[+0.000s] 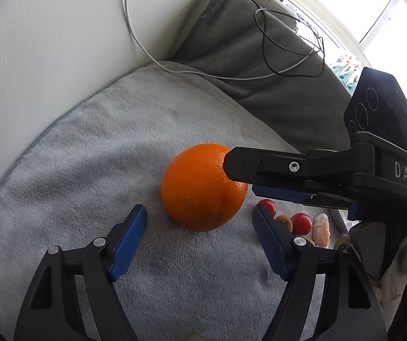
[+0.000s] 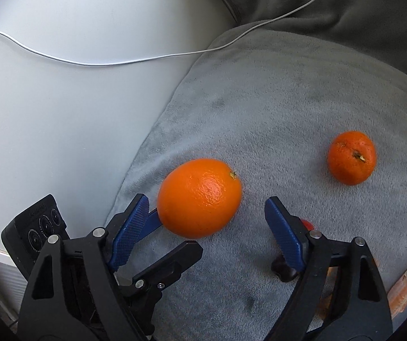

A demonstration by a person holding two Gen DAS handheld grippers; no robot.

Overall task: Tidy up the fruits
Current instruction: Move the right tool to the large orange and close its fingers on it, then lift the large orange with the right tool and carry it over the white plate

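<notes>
Two open grippers around one orange [image 2: 199, 197].
Left gripper [image 1: 199, 221] and right gripper [image 2: 206, 216] both gape; close one squarely across its middle.

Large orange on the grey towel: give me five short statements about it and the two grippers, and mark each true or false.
1. The large orange rests on the grey towel. True.
2. The right gripper is shut on it. False: its jaws stand open, with the orange just ahead of them.
3. A smaller orange lies apart from it on the same towel. True.
4. The left gripper holds a red tomato. False: its jaws are open and hold nothing.
5. A white cable lies coiled around the large orange. False: it runs well behind it, across the white surface.
</notes>
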